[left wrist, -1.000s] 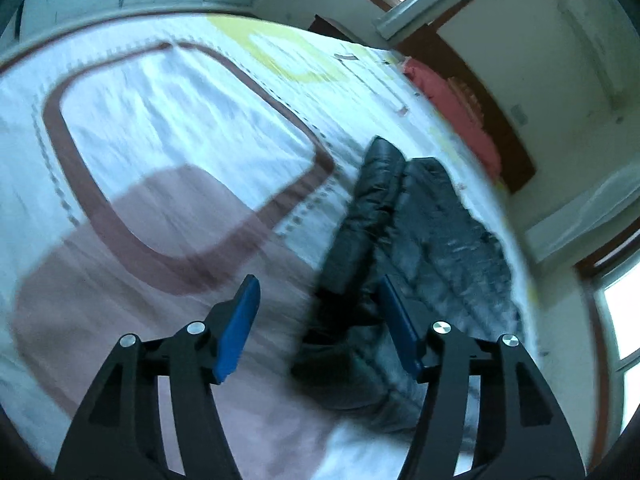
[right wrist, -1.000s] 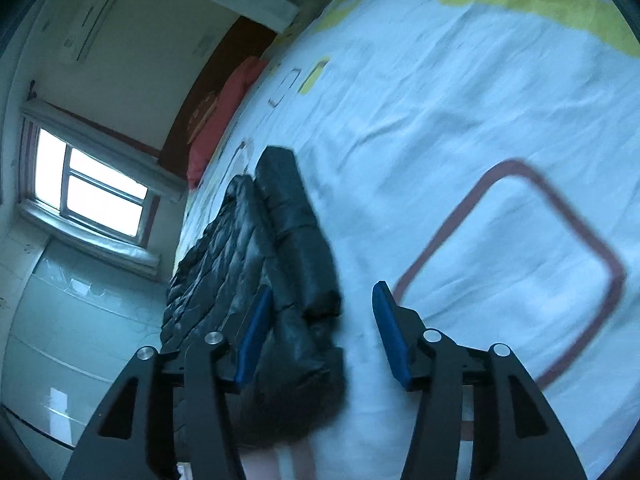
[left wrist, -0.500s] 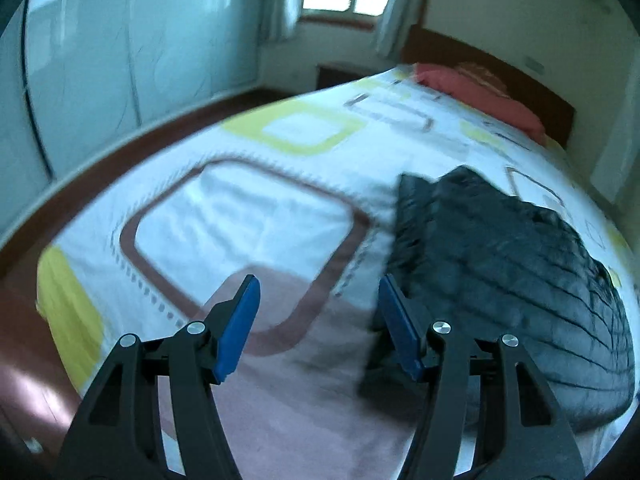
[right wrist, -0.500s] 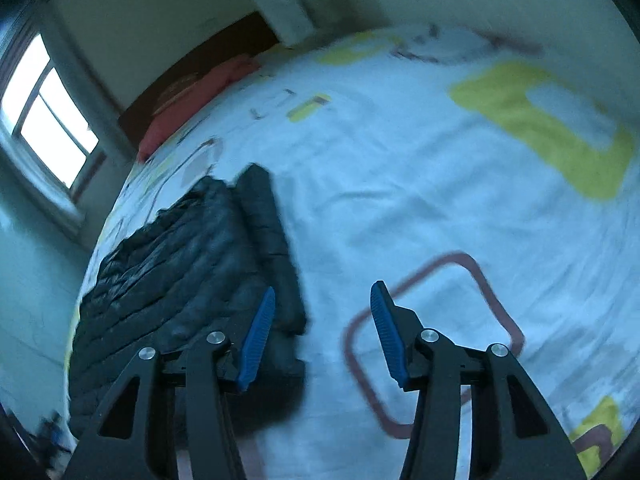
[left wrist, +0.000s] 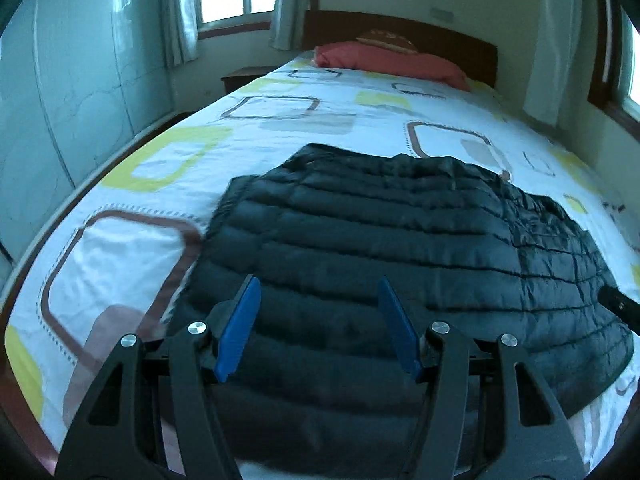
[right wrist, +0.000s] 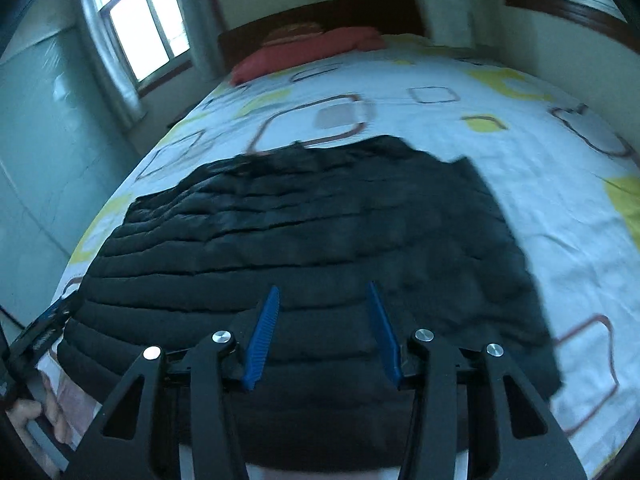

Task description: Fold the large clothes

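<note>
A black quilted puffer jacket [left wrist: 400, 240] lies flat on the bed, its sleeves folded in along the sides. It also fills the middle of the right wrist view [right wrist: 320, 232]. My left gripper [left wrist: 320, 308] is open and empty, just above the jacket's near hem toward its left side. My right gripper [right wrist: 324, 316] is open and empty above the near hem toward the middle. The tip of the other gripper shows at the right edge of the left view [left wrist: 620, 304] and at the left edge of the right view [right wrist: 44, 332].
The bed sheet [left wrist: 132, 240] is white with yellow and brown squares. A red pillow [left wrist: 384, 60] lies at the dark headboard [right wrist: 320, 12]. Windows and curtains stand behind, a pale wardrobe wall [left wrist: 60, 80] on the left. The bed's near edge lies just below the grippers.
Both views have swung from the jacket's sides round to its near hem, now facing the headboard. Both grippers stay open and empty.
</note>
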A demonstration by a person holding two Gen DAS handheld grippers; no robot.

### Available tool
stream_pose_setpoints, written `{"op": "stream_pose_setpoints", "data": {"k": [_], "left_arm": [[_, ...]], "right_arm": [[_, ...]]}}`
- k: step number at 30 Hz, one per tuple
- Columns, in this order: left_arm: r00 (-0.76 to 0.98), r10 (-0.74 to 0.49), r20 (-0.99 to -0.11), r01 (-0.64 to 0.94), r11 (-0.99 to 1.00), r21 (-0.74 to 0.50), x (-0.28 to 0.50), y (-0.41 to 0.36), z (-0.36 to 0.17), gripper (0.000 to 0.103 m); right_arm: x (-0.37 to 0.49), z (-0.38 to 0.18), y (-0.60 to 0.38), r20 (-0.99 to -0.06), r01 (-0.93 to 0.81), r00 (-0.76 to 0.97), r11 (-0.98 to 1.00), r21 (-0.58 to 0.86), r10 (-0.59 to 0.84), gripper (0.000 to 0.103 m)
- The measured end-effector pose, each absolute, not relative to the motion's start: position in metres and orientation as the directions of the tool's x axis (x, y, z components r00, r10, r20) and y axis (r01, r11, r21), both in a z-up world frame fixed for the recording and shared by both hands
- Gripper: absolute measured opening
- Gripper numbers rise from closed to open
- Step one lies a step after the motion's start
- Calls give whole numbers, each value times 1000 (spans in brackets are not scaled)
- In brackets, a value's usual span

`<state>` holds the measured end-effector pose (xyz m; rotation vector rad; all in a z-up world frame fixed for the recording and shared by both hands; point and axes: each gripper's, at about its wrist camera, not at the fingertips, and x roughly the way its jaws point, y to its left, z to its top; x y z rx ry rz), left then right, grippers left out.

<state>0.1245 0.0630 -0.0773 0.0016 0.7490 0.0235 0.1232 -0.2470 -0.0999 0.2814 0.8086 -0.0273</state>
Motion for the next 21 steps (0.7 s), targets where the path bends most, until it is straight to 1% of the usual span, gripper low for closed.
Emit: {"op": "stream_pose_setpoints", "data": {"k": [5, 9, 10, 11, 12, 13, 14, 16, 19, 21], "left_arm": [[746, 114, -657, -22, 989, 147, 149, 23, -80, 59], [726, 157, -669, -11, 976, 217, 166, 4, -97, 59], [702, 153, -696, 6, 976, 220, 172, 1, -109, 50], [682, 140, -718, 20, 977, 210, 176, 0, -119, 47], [679, 144, -720, 19, 977, 213, 178, -1, -127, 47], [690, 159, -706, 17, 972, 235, 178, -4, -133, 47], [693, 170, -700, 18, 967, 253, 177, -8, -135, 45], [693, 157, -703, 32, 968, 248, 175, -10, -128, 36], [703, 139, -698, 24, 976, 218, 172, -8, -121, 35], [694, 153, -703, 46, 966, 255, 176, -11, -135, 36]], "right_arm": [[156, -92, -203, -727, 87, 686, 988, 125, 31, 46], [175, -108, -183, -750, 68, 661, 996, 62, 2, 46], [182, -120, -179, -775, 62, 631, 996, 59, 6, 46], [188, -137, -178, -804, 56, 594, 996, 65, 19, 46], [192, -147, -177, -807, 54, 591, 996, 68, 23, 46], [193, -152, -177, -800, 49, 599, 997, 57, 17, 46], [193, -153, -175, -802, 49, 598, 998, 42, 5, 46], [192, -144, -174, -803, 54, 597, 998, 31, -7, 46], [192, -143, -170, -785, 48, 618, 999, -6, -35, 46], [195, -154, -169, -793, 39, 609, 999, -13, -34, 46]]}}
